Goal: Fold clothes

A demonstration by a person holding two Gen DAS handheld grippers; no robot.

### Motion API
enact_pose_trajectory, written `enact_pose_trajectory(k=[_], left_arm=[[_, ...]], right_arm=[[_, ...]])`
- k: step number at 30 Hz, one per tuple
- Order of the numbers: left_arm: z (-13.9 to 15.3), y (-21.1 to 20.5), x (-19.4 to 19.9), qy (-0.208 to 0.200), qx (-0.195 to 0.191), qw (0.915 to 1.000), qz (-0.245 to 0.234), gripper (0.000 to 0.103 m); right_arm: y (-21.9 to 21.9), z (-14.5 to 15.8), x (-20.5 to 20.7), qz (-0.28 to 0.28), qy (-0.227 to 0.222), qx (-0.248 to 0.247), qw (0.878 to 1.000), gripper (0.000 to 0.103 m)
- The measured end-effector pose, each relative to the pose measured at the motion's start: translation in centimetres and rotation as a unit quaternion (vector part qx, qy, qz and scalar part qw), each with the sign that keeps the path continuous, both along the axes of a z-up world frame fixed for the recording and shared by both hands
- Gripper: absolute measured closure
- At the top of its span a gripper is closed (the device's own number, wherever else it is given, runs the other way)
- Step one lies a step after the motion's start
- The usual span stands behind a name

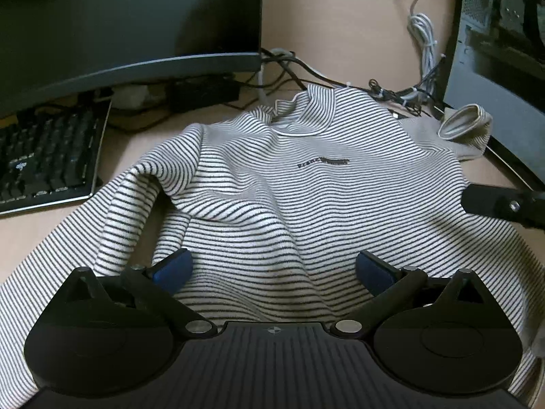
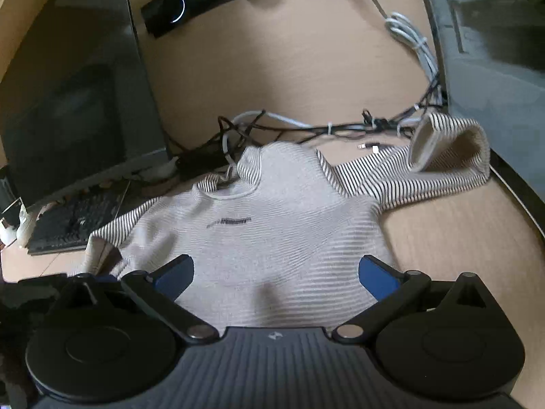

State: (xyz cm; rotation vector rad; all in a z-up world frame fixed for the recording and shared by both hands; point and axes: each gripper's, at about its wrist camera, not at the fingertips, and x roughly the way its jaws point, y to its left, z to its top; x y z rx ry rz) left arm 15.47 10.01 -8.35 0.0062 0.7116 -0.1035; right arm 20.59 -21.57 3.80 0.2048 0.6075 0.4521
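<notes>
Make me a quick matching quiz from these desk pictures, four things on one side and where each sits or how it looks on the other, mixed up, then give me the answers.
Things:
1. striped sweater
2. keyboard
3. white cable bundle
4. sleeve cuff

Descriptions:
A. coiled, beside the dark case on the right
B. spread front-up across the middle of the desk
C. standing open near the dark case, its pale lining showing
D. black, at the left, below the monitor

Pairs: 1-B, 2-D, 3-A, 4-C
</notes>
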Motion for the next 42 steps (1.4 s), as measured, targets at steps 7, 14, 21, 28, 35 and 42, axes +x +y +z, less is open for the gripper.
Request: enact_pose_trajectory(k=[7, 14, 21, 28, 35, 42], left_arm=[[-0.1, -0.3, -1.5, 0.002, 0.006, 0.9999, -0.012, 0.0], [0.0, -0.2, -1.4, 0.002, 0.006, 0.9999, -0.014, 0.0], [-0.1, -0.2, -1.5, 0.001, 0.009, 0.9999, -0.015, 0.0], [-0.2, -0.1, -1.4, 0.002, 0.014, 0.9999, -0.008, 0.0], [-0.2, -0.1, -1.4, 0.002, 0.016, 0.9998, -0.01, 0.0], [-0.1, 0.0, -1.3, 0.012, 0.019, 0.9997, -0.011, 0.0]], right_arm=[[-0.2, -0.2, -1.3, -0.002, 0.022, 0.001, 1.0, 0.0], [-0.3, -0.6, -0.5, -0.014, 0.063, 0.004, 0.998, 0.0], [1.1, -0.6, -0.6, -0.02, 0.078, -0.044, 0.996, 0.0], [5.3, -0.3, -0.2, -0.039, 0.127, -0.183, 0.974, 0.0], [5.3, -0.5, -0.5, -0.046, 0.123, -0.18, 0.975, 0.0], [5.4, -0.7, -0.8, -0.049, 0.114, -0.181, 0.976, 0.0]])
